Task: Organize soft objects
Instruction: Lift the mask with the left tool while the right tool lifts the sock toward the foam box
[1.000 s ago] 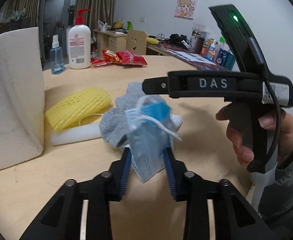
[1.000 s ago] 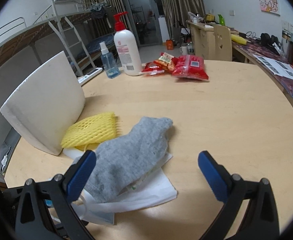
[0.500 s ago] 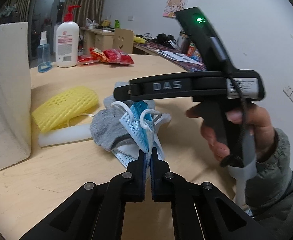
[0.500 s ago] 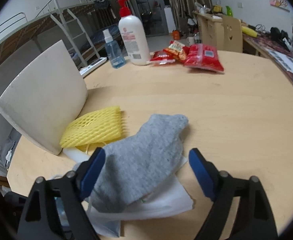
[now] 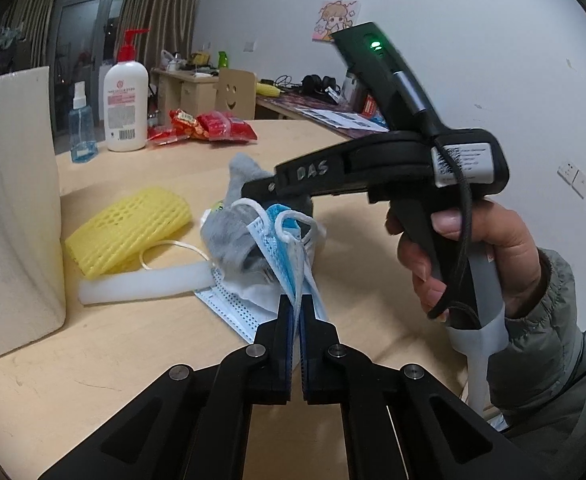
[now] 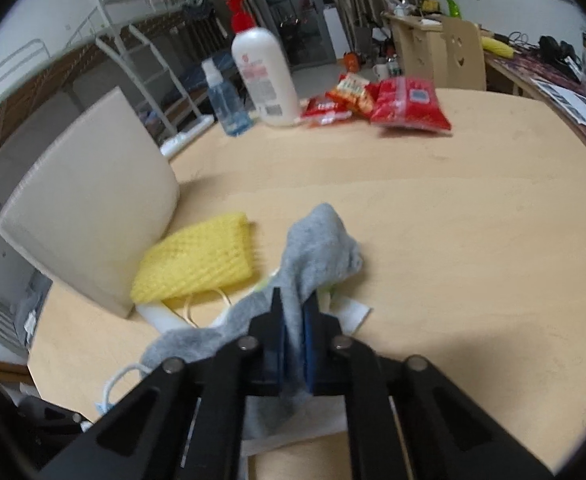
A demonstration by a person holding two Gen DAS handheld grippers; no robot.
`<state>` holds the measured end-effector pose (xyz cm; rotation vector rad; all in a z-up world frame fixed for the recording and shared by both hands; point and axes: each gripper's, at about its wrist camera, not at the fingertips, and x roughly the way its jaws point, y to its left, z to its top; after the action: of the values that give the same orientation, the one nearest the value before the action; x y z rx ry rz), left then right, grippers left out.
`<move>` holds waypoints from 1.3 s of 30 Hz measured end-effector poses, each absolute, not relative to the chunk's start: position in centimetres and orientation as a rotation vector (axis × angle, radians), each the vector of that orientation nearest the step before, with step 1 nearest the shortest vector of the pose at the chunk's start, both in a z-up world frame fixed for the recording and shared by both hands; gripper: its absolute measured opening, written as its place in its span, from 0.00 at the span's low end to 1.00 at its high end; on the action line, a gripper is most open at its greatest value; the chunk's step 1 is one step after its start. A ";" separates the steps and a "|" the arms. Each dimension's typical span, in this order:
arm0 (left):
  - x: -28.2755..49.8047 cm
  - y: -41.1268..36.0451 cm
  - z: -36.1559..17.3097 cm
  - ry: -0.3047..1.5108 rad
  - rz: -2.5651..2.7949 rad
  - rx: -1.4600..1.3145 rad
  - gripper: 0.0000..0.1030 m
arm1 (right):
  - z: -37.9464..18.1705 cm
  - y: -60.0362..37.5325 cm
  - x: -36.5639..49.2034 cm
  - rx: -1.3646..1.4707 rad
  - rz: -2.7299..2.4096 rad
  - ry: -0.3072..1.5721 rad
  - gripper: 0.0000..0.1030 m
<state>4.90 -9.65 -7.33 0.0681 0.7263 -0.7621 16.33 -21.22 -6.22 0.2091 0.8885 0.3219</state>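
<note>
**Soft pile gripped from both sides, sorting barely begun**

Left wrist view: a pleated blue face mask [image 5: 289, 256] is pinched in the left gripper [image 5: 297, 312] above the round wooden table [image 5: 93, 360].

Right wrist view: a grey knitted sock [image 6: 317, 248] is clamped by the right gripper [image 6: 293, 328]; the yellow foam net sleeve [image 6: 197, 264] lies unsorted beside it.

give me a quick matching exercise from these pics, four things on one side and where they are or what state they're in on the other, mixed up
Things:
1. blue face mask
2. grey sock
3. yellow foam net
4. lotion pump bottle

Places or states:
A. standing upright at the far side of the table
B. pinched in the left gripper
C. lying flat beside the white foam sheet
D. pinched in the right gripper

Pairs: 1-B, 2-D, 3-C, 4-A
</note>
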 end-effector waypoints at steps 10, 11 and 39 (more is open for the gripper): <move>4.9 -8.3 -5.9 0.695 -0.740 0.038 0.02 | -3.0 -23.6 14.3 0.268 0.282 0.761 0.09; 4.8 -8.1 -5.7 0.687 -0.732 0.038 0.02 | -2.8 -23.8 14.1 0.276 0.285 0.755 0.09; 1.8 -5.5 2.8 0.493 -0.583 0.023 0.02 | 2.0 -24.3 4.2 0.251 0.233 0.473 0.09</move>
<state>1.79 -5.54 2.77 0.0230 0.4934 -0.5830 4.24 -24.34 2.01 0.2513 0.4732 0.2332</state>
